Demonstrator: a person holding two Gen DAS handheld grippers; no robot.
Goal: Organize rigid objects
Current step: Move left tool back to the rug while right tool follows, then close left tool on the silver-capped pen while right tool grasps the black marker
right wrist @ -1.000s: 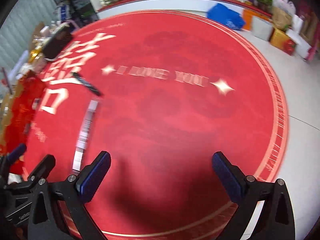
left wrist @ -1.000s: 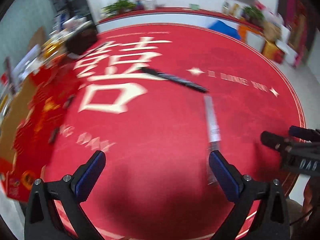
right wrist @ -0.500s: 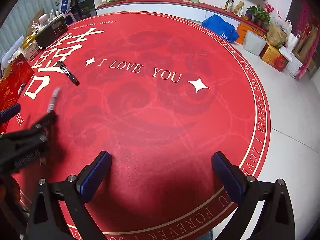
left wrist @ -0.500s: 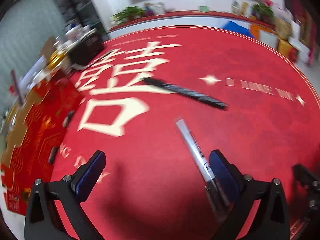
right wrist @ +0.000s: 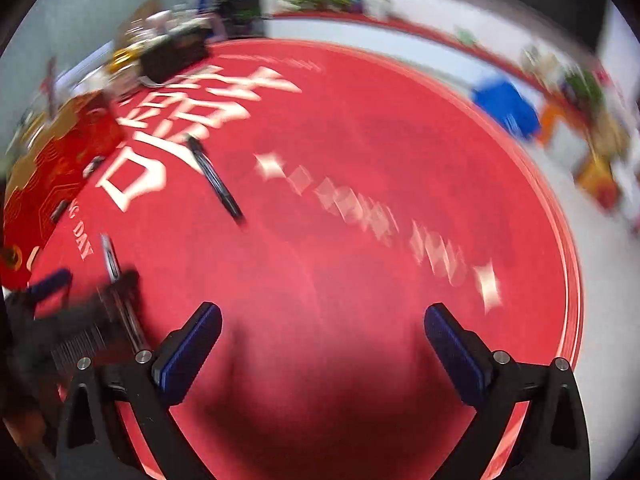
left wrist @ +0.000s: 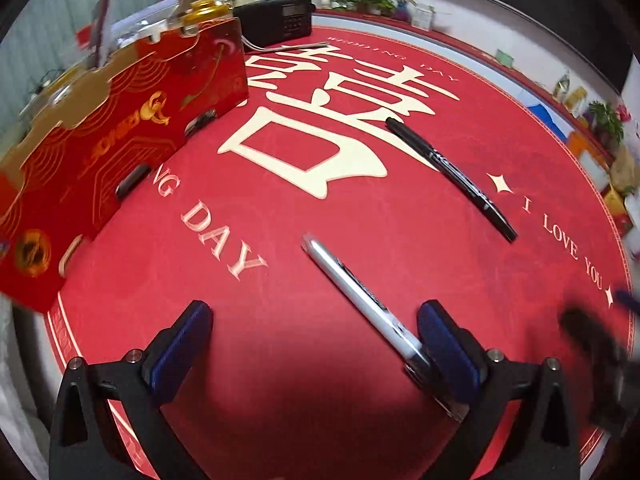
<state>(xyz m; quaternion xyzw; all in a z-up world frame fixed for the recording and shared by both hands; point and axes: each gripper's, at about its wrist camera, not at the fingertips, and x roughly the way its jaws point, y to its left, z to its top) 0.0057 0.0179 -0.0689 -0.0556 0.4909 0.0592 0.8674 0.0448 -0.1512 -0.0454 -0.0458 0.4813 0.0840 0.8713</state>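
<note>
Silver marker (left wrist: pixel 362 300): slim, printed barrel, lying diagonal on red tabletop (left wrist: pixel 320 208), near end touching left gripper (left wrist: pixel 314 342) inner right finger. Both grippers' fingers apart, right gripper (right wrist: pixel 322 344) empty.

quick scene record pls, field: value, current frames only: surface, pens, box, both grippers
surface: round red mat with white lettering
silver pen: silver marker lying flat, near end beside the left gripper's right finger
black pen: black marker lying flat, farther out, apart from the silver one
box: red and gold box standing at the mat's left edge
left gripper: open, holds nothing
right gripper: open, holds nothing; view motion-blurred
</note>
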